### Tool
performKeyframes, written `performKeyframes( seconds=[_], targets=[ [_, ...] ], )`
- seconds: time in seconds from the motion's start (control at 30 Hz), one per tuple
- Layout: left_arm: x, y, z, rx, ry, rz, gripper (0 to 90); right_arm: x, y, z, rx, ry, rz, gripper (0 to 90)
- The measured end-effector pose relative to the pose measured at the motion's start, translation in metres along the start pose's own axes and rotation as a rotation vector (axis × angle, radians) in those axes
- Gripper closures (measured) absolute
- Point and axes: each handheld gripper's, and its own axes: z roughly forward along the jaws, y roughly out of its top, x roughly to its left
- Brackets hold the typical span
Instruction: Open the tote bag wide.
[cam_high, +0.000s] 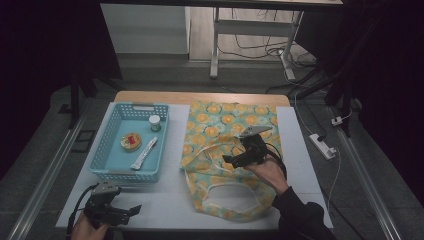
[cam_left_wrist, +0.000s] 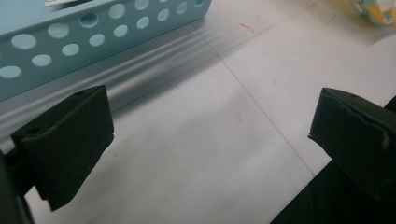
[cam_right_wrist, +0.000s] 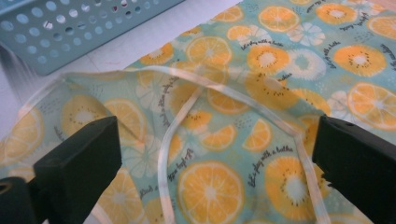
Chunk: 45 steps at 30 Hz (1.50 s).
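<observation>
Your counter (cam_high: 170, 200) carries one fruit-print cloth bag (cam_high: 227, 125), spread flat on its right half, and one blue basket (cam_high: 112, 150) on its left half. The bag is printed with orange slices on pale green and has pale straps; one strap loops on the cloth nearest you, another curves across the middle.

Your right tool (cam_high: 231, 160) hangs over the middle of the bag, pointing left toward the basket. Its jaws stand spread wide with nothing between them. In the right gripper view the strap (cam_right_wrist: 196, 93) arcs over the cloth between and beyond the two black jaws, and neither jaw touches it or the cloth. A corner of the basket shows at the top left of that view.

Your left tool (cam_high: 131, 210) sits at the near left corner of the counter, just in front of the basket and well apart from the bag. Its jaws are also spread wide and hold nothing; the left gripper view shows bare white counter between them, with the basket's holed wall (cam_left_wrist: 70, 42) above.

Inside the basket lie three things: one long white packet (cam_high: 144, 154) toward the right side, one round yellow-and-red piece (cam_high: 131, 141) in the middle, and one small jar (cam_high: 155, 122) with a pale lid at the far right corner.
</observation>
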Motion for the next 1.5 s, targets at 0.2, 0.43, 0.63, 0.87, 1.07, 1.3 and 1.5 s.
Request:
performKeyframes(
  seconds=[0.2,0.43,0.63,0.87,1.07,1.3,1.5],
  targets=[
    [0.000,0.000,0.000,0.000,0.000,0.000,0.0,0.007,-0.007,-0.005,0.005,0.003,0.005,0.0],
    [0.000,0.000,0.000,0.003,-0.001,0.003,0.0,0.019,-0.019,0.000,0.060,0.027,-0.022,0.0],
    [0.000,0.000,0.000,0.002,-0.001,0.005,0.0,0.019,-0.032,0.013,0.112,0.021,-0.029,0.0],
    [-0.001,0.000,0.001,0.006,0.001,0.006,0.0,0.012,-0.050,0.030,0.183,-0.018,-0.049,0.0],
    [-0.001,0.000,0.001,0.005,-0.001,0.005,0.0,0.015,-0.055,0.034,0.205,-0.037,-0.098,0.0],
    [-0.001,0.000,0.001,0.006,0.000,0.005,0.0,0.015,-0.054,0.028,0.201,-0.016,-0.121,16.8],
    [-0.001,0.000,0.001,0.005,0.000,0.005,0.0,0.018,-0.052,0.022,0.207,0.005,-0.147,46.7]
  ],
)
